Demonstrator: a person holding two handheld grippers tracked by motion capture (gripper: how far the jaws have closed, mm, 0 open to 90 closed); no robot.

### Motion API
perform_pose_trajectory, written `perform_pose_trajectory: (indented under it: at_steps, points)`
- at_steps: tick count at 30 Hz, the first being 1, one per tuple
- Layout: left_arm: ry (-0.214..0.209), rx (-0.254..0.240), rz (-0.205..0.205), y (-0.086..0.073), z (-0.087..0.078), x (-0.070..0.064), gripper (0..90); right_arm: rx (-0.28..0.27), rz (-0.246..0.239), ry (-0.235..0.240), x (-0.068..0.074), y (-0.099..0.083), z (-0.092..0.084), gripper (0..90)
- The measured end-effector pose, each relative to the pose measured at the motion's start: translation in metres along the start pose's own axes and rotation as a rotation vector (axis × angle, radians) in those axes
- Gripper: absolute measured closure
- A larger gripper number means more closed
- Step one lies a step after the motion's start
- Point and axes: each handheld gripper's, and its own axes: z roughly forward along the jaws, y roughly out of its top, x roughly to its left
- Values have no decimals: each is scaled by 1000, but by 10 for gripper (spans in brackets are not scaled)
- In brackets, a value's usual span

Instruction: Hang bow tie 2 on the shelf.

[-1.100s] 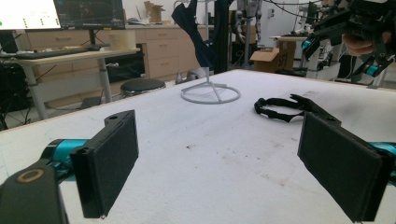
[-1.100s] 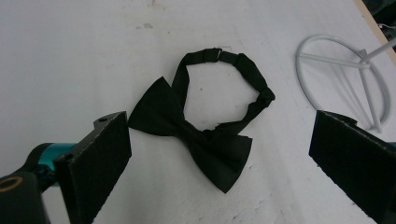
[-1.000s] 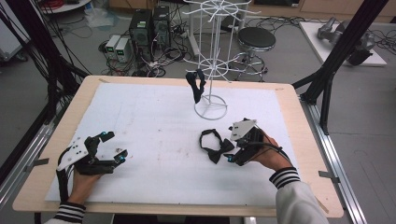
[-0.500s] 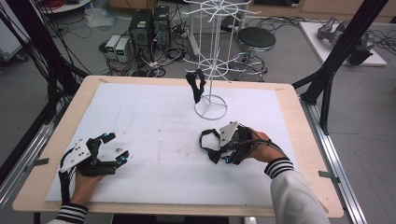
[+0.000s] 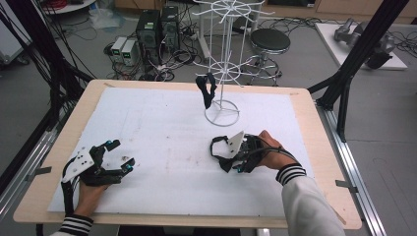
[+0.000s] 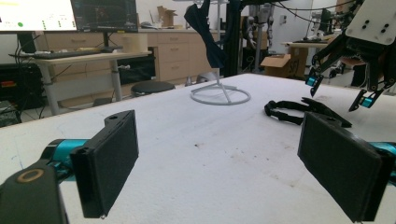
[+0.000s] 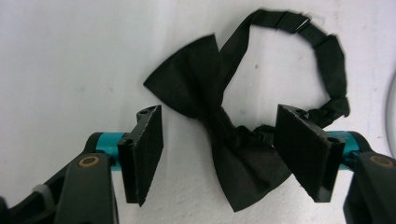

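The right claw has moved forward and come down over the black bow tie that lies flat on the white surface. A second ago the claw sat beside the bow tie; now its two jaws stand wide apart, one on each side of the knot in the middle. They are not touching the cloth yet. The strap of the bow tie curls in a loop past the jaws. This looks like the start of a grab, so the next move is likely to close on the knot and lift. The left claw has hardly moved. It rests low on the surface, well apart from the bow tie, wide and holding nothing. Another dark bow tie already hangs on the white wire rack, so this one may go there too.
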Motion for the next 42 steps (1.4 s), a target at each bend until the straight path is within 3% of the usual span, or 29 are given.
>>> perform_pose_trajectory:
  at_steps: [2,14,19,25,31,42]
  points:
    - [0,-1,0,0,0,0,128,16,-25,15,-2,3,2,359]
    - [1,-5,-1,0,-1,0,128,57,-72,64,-7,10,10,496]
    - [3,-5,0,0,-1,0,128,65,-69,73,-8,9,10,570]
    - [6,-6,-1,0,-1,0,128,68,-50,73,-10,8,11,664]
    - [12,-17,-15,-1,-1,0,128,90,-61,63,-10,9,14,750]
    - [12,-17,-10,-1,-2,0,128,54,-45,37,-9,10,6,762]
